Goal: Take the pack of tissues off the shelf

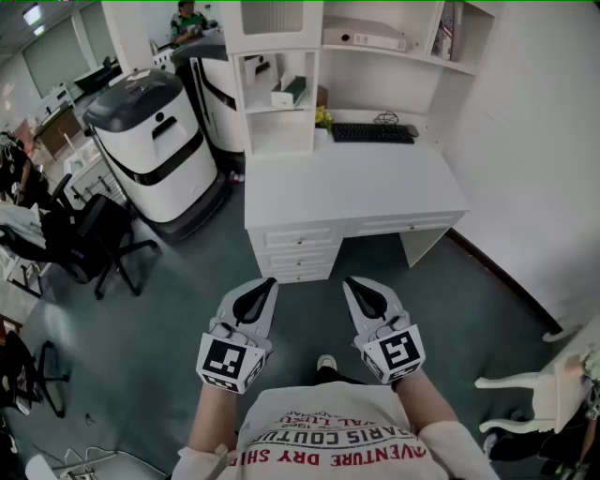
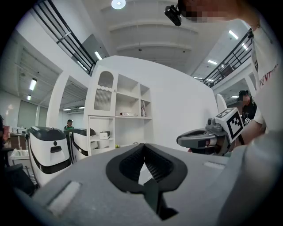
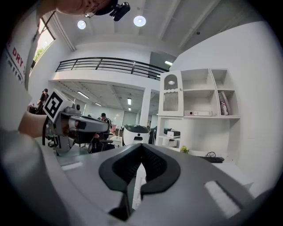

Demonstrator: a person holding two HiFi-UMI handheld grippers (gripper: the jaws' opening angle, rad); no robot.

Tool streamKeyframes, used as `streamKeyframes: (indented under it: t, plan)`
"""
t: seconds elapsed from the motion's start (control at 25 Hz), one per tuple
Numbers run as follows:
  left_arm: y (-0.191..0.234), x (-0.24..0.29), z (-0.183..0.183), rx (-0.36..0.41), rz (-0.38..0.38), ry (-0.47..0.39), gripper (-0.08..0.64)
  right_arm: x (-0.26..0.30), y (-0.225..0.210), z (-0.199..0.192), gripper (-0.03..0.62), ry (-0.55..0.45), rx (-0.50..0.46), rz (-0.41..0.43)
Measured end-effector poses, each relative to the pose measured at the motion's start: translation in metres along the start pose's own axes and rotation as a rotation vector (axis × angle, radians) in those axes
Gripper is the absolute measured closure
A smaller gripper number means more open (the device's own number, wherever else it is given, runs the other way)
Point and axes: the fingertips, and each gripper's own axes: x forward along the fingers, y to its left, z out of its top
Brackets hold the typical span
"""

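Observation:
A small white pack (image 1: 284, 94) with a dark item leaning beside it lies in the middle cubby of the white shelf unit (image 1: 281, 56) at the desk's back left. It also shows small in the left gripper view, pack (image 2: 105, 135), and in the right gripper view, pack (image 3: 173, 133). My left gripper (image 1: 266, 283) and right gripper (image 1: 352, 283) hang side by side over the floor, well short of the desk, pointing level toward it. Both are shut, with nothing between the jaws. The left gripper (image 2: 143, 145) and right gripper (image 3: 141, 145) show the same close up.
A white desk (image 1: 375, 187) with drawers carries a black keyboard (image 1: 372, 133) and a small plant (image 1: 323, 118). Two white-and-black machines (image 1: 150, 141) stand to its left, with black office chairs (image 1: 94, 239) further left. A white chair (image 1: 534, 394) stands at the right edge. A person (image 1: 187, 19) sits far back.

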Motion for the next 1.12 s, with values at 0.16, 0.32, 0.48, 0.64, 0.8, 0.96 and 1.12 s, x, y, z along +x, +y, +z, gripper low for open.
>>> streamKeyframes:
  t: [0.16, 0.32, 0.48, 0.64, 0.8, 0.96, 1.12]
  plan:
    - [0.0, -0.004, -0.001, -0.006, 0.001, -0.003, 0.555, -0.002, 0.003, -0.001, 0.591, 0.004, 0.003, -0.002]
    - [0.0, -0.006, -0.002, -0.01, 0.0, -0.004, 0.554, -0.003, 0.005, -0.003, 0.591, 0.011, 0.01, -0.002]
    - [-0.003, -0.01, -0.003, -0.015, -0.003, -0.009, 0.555, -0.006, 0.008, -0.004, 0.591, 0.007, 0.017, -0.006]
    - [-0.003, -0.017, -0.007, -0.015, 0.003, -0.007, 0.555, -0.008, 0.01, -0.005, 0.591, 0.004, 0.035, -0.031]
    - [-0.001, -0.023, -0.008, -0.035, 0.017, -0.044, 0.546, -0.012, 0.011, -0.009, 0.591, 0.0, 0.069, -0.067]
    - [0.006, -0.018, -0.003, -0.038, 0.045, -0.066, 0.107, -0.01, 0.008, -0.016, 0.591, 0.011, 0.073, -0.069]
    - [0.017, -0.008, -0.007, -0.052, 0.098, -0.055, 0.107, -0.003, -0.005, -0.023, 0.591, 0.014, 0.074, -0.054]
